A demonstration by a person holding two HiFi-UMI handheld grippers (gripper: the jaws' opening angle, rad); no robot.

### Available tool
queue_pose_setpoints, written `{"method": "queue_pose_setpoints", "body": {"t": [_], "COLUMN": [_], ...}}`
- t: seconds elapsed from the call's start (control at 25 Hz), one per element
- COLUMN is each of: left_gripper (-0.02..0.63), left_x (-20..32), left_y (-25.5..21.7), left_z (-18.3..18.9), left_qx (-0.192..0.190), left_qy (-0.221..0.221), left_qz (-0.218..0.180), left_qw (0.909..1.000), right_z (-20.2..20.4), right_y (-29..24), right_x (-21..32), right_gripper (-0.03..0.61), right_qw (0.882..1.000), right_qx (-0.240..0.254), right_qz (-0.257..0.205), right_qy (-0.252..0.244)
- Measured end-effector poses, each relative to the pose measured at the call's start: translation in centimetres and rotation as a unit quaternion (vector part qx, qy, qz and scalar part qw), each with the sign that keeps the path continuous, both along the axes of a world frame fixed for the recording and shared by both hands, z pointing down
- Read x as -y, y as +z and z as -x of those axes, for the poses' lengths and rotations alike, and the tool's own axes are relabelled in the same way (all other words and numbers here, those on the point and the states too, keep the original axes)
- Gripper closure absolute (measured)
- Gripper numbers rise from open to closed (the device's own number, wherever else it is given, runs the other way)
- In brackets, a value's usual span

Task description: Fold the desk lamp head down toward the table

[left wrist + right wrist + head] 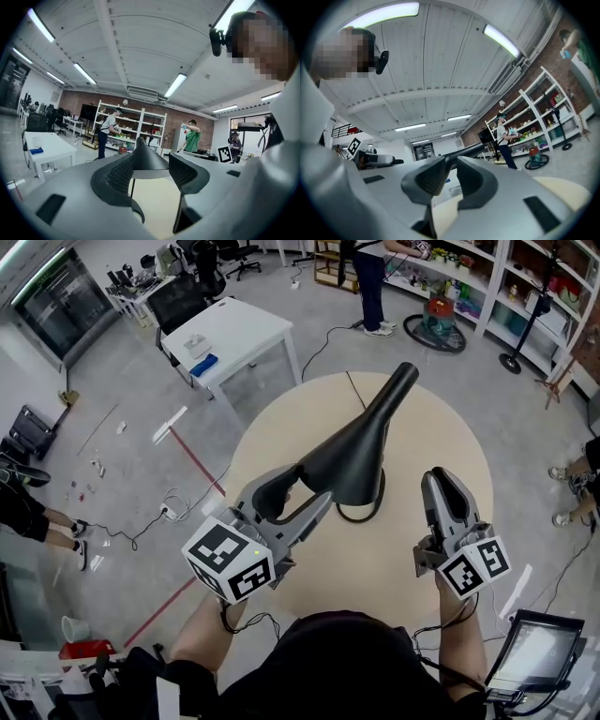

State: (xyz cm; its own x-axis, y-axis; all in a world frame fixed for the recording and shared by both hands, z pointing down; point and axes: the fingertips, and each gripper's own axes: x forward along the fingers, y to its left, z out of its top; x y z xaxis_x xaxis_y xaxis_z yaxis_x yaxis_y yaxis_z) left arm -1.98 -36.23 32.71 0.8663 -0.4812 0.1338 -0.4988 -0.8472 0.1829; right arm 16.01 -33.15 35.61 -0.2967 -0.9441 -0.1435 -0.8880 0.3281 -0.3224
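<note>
Lamp: a black desk lamp stands on the round beige table (422, 427), toward its middle.
Lamp head (352, 454): a wide black cone, tilted, with its broad mouth facing down and toward the person; it hangs above the tabletop, not touching it.
Lamp arm (396, 388): runs from the narrow end of the cone up and away toward the far side of the table.
Lamp foot: a dark loop (361, 513) lies on the table under the cone; whether it is the base or a cord is hard to tell from above.
Left gripper (296, 493): level with the near left edge of the cone, pointing across the table at it.
Left jaws: held fairly wide, one on each side of the cone's lower rim. In the left gripper view the lamp head (146, 159) fills the gap from one ribbed pad to the other, so the jaws appear to clamp it.
Right gripper (441, 482): over the right part of the table, just beside the lamp head and clear of it, pointing away from the person.
Right jaws: only a narrow slot between the pads, with nothing in it. In the right gripper view the slot (451, 176) shows bare tabletop low down and the lamp arm (469, 150) crossing beyond the tips.
Surroundings: a white table (234, 334) stands on the grey floor beyond the round one.
</note>
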Motion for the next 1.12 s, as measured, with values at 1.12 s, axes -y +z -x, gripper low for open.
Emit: {"method": "queue_pose_setpoints", "body": {"t": [1.12], "left_gripper": [0.376], "left_x": [0.7], "left_y": [7.2], "left_z": [-0.7], "left_qx": [0.043], "left_qy": [-0.007], "left_qz": [0.054], "left_qw": [0.9976], "right_z": [0.1], "right_y": [2.3], "right_x": [0.0], "right_gripper": [0.511], "right_qw": [1.000], "right_qx": [0.001], "right_qz": [0.031], "right_qy": [0.001]}}
